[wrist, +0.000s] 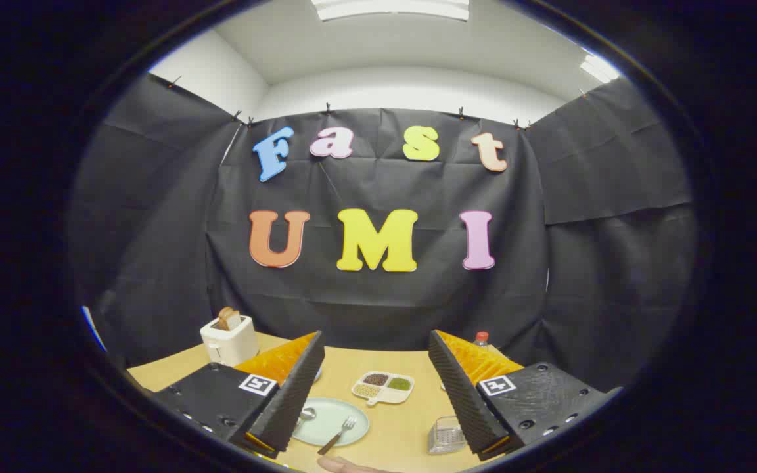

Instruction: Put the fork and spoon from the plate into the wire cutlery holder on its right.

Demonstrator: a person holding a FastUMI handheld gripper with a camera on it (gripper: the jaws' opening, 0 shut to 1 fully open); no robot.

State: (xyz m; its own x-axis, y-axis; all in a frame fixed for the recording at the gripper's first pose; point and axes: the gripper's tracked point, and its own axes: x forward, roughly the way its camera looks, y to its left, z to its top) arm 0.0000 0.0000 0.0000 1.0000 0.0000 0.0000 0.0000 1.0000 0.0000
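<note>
your gripper (372, 394) stood released, fingers wide apart above the table (405, 427). low centre, the fork (338, 434) and spoon (306, 414) lay on the plate (352, 414); the wire cutlery holder (445, 435) waited lower right. approach step, apparently: you needed to descend onto one utensil.

A light wooden bench (391, 427) carries everything here. On it, a pale green plate (332, 420) lies just ahead of the fingers, nearer the left one, with a clear holder (445, 435) to its right, close beside the right finger. Beyond the plate sits a small white tray (383, 387) with compartments of grains, a white toaster (229, 341) with bread in it stands at the far left corner, and a red-capped bottle (481, 339) shows at the far right behind the right finger.
</note>
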